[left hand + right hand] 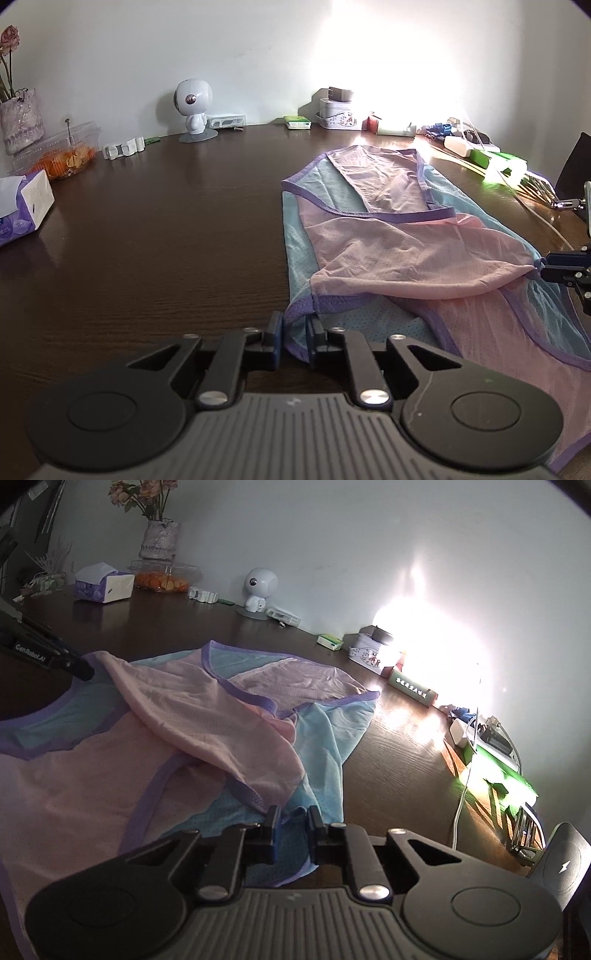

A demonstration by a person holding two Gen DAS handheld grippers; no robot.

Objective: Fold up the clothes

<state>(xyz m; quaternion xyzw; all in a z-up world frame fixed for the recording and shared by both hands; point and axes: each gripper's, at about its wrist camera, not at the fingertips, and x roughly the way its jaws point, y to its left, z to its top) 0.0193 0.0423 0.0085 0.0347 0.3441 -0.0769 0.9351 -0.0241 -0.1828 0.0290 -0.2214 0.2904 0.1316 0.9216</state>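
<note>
A pink and light-blue mesh vest with purple trim point(406, 251) lies on the dark wooden table point(166, 229), one side folded over itself. My left gripper point(295, 332) is shut on the vest's purple-edged corner nearest me. The right gripper point(546, 267) shows at the right edge of the left wrist view, pinching the folded pink flap. In the right wrist view the vest point(177, 723) spreads left, my right gripper point(295, 823) is shut on its blue hem, and the left gripper point(79, 670) grips the far purple edge.
Along the wall stand a white round-headed figurine point(192, 110), a tin point(340, 114), a green box point(297, 122), a tissue box point(22, 206), a clear food container point(59, 151) and a flower vase point(20, 122). Cables and a lit green power strip point(506, 164) lie right.
</note>
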